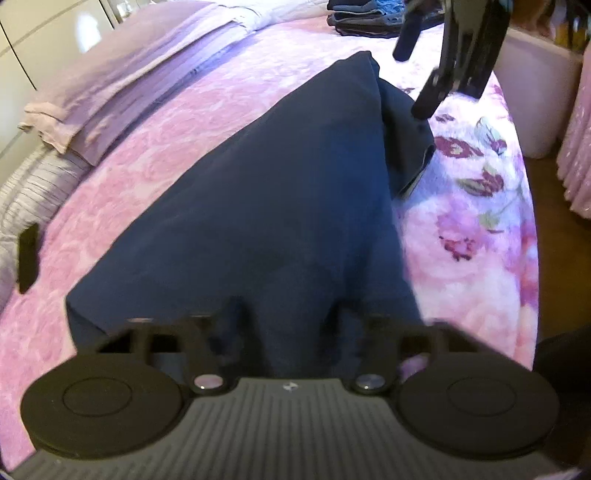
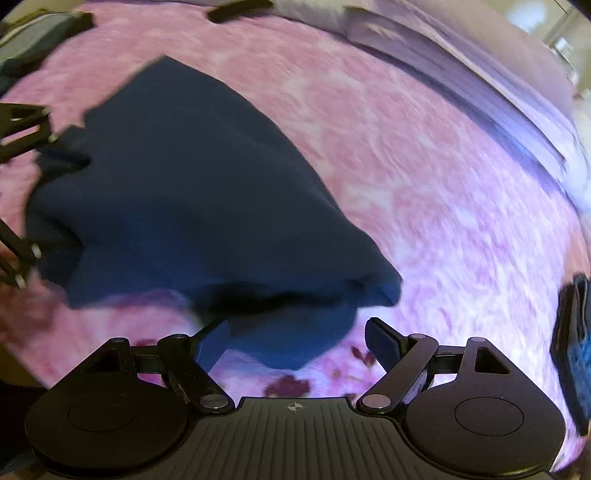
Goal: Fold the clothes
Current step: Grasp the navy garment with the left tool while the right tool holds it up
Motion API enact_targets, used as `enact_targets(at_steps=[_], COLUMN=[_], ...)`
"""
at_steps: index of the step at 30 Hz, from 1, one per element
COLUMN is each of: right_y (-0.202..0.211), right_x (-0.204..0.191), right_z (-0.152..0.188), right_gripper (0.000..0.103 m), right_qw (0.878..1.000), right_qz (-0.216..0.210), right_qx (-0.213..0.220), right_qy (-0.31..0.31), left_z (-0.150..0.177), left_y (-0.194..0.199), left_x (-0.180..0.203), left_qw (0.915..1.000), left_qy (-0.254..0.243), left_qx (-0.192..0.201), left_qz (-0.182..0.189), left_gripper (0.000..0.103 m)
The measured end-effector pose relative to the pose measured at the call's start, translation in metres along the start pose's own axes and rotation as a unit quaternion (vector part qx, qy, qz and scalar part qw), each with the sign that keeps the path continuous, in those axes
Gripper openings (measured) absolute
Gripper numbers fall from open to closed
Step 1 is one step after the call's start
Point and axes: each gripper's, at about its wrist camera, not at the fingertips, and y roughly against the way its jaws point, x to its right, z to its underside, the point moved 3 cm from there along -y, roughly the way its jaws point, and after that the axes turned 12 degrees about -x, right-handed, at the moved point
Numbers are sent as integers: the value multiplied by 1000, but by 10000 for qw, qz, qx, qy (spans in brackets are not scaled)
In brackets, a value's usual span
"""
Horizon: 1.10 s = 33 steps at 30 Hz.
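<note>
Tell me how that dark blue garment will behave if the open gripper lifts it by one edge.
The garment will probably drape limply: it already sags in soft folds on the bedspread. It looks light and thin, so the right gripper, jaws open, may catch just one layer.

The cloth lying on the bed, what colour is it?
Dark navy blue, plain, no pattern. The cloth shows best in the left wrist view.

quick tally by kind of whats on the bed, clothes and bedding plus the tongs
navy garment being folded: 1
stack of folded dark clothes: 1
pink floral bedspread: 1
folded lilac bedding: 1
tongs: 2, left tongs and right tongs
small dark flat object, too blurred to name: 1
total: 7
</note>
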Motion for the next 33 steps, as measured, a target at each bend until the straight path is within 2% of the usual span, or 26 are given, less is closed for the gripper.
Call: enact_targets(at_steps=[1, 4, 5, 8, 9, 10, 13, 16, 19, 22, 27, 29, 31, 33], right_y=[-6, -23, -27, -44, -47, -45, -7, 50, 115, 181, 303, 336, 360, 362], right_x=[5, 23, 29, 43, 49, 57, 77, 98, 122, 139, 130, 120, 112, 108], right_z=[-1, -5, -8, -13, -13, -14, -11, -2, 12, 24, 37, 31, 20, 1], right_gripper=[83, 83, 83, 80, 42, 14, 9, 7, 7, 7, 7, 7, 7, 7], right_qw=[9999, 9987, 9974, 9862, 9806, 9757, 9723, 9760, 9764, 9725, 9637, 9619, 9615, 9638], right_qz=[-23, -209, -347, -1229, -1454, -1625, -1713, -1462, -1076, -668, 97, 179, 185, 110], right_qx=[16, 102, 150, 215, 204, 223, 564, 946, 1292, 1638, 2208, 2315, 2370, 2345], right_qy=[-97, -460, -606, -1091, -1297, -1455, -1488, -1310, -1359, -1513, -1501, -1447, -1380, -1262], left_z=[-1, -4, -5, -12, -16, -20, -34, -46, -53, -55, -48, -42, -36, -33], left_y=[5, 30, 40, 67, 74, 81, 106, 144, 185, 222, 282, 302, 309, 298], left_x=[-7, -36, -46, -71, -75, -80, -84, -74, -56, -46, -49, -60, -80, -103], left_qw=[9999, 9962, 9950, 9915, 9911, 9906, 9905, 9912, 9892, 9824, 9638, 9588, 9542, 9537], left_qy=[153, 815, 947, 1231, 1256, 1281, 1255, 1162, 1098, 1095, 1095, 1119, 1386, 1748], left_qx=[34, 231, 298, 407, 415, 423, 470, 628, 919, 1305, 1976, 2114, 2083, 1904], left_qz=[45, 194, 128, -82, -150, -217, -299, -75, 317, 772, 1413, 1531, 1640, 1539], left_gripper=[13, 9, 8, 8, 8, 8, 7, 7, 7, 7, 7, 7, 7, 9])
